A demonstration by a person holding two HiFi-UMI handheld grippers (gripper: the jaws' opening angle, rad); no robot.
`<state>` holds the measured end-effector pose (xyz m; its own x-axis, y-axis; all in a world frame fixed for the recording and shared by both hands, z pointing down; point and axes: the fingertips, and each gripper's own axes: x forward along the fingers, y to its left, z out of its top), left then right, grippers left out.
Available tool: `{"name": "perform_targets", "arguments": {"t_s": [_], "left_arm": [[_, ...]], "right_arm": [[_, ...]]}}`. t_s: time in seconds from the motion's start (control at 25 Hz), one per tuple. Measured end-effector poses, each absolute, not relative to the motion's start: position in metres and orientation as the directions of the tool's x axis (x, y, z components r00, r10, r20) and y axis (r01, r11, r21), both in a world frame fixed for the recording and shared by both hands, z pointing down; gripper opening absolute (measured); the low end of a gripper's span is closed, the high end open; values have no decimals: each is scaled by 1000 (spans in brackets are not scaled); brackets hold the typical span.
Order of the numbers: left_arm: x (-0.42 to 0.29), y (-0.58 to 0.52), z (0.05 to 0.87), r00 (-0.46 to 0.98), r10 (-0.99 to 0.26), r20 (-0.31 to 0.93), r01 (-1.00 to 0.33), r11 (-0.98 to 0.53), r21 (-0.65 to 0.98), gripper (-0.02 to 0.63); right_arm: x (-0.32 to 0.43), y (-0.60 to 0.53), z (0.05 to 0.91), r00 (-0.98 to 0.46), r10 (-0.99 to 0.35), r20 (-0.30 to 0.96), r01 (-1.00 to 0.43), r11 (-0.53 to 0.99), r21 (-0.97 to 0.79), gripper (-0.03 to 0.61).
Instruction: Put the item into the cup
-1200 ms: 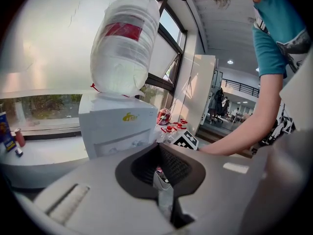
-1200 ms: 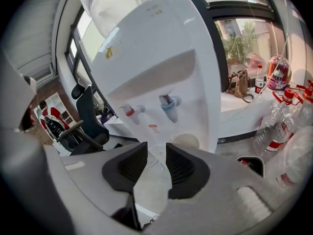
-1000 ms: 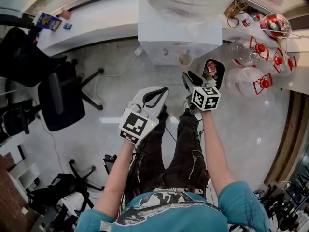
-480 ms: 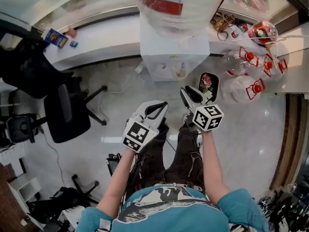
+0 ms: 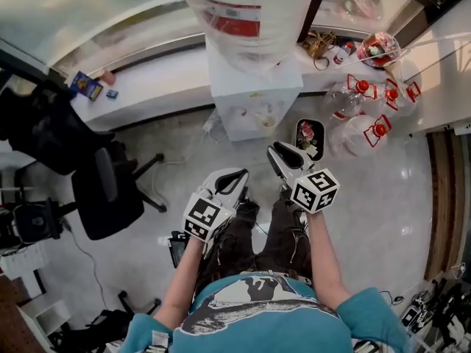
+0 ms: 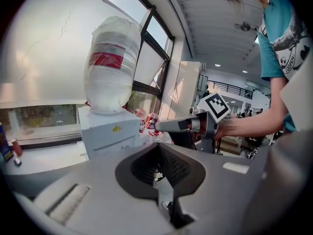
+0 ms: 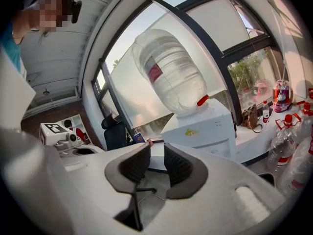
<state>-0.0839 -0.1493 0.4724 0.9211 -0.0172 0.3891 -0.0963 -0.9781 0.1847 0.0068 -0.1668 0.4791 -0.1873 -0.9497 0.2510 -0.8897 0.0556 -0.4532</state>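
Observation:
I stand in front of a white water dispenser point(image 5: 254, 98) with a large upturned bottle point(image 5: 250, 17) on top. In its niche sits a small pale cup-like thing point(image 5: 266, 120), too small to tell for sure. My left gripper point(image 5: 234, 176) point(image 6: 159, 148) is held out over the floor with its pads meeting at the tips, empty. My right gripper point(image 5: 280, 153) point(image 7: 156, 148) points toward the dispenser. Its jaws have just been closing, and a gap still shows with nothing between them. I can pick out no separate item.
A black bin point(image 5: 309, 134) with rubbish stands right of the dispenser, beside clear water jugs point(image 5: 364, 134) with red caps. A white counter point(image 5: 147, 87) with a blue packet point(image 5: 87, 87) runs along the window. A black office chair point(image 5: 107, 193) stands at the left.
The head view has pulled up and back, and both grippers sit lower in the picture. The right gripper's fingers stand closer together. More of the bottle and the window shows.

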Motion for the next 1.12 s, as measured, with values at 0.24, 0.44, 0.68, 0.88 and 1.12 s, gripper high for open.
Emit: {"name": "perform_targets", "arguments": {"t_s": [0.24, 0.44, 0.68, 0.88, 1.12], "left_arm": [[-94, -143, 466, 929, -7, 370, -83, -978, 190, 12], [-94, -136, 461, 930, -5, 367, -85, -975, 204, 12], [-90, -126, 457, 927, 25, 375, -60, -975, 214, 12], [-90, -98, 447, 930, 46, 365, -29, -980, 197, 12], [-101, -63, 436, 933, 45, 356, -23, -982, 186, 12]], "right_arm": [[-10, -144, 462, -171, -953, 250, -893, 42, -449, 70], [-20, -126, 452, -189, -950, 250, -896, 62, -440, 54], [-32, -105, 444, -190, -949, 250, -902, 69, -427, 38], [-43, -71, 443, -183, -953, 242, -900, 63, -430, 35], [-61, -35, 436, -183, -956, 227, -899, 69, -433, 35]]}}
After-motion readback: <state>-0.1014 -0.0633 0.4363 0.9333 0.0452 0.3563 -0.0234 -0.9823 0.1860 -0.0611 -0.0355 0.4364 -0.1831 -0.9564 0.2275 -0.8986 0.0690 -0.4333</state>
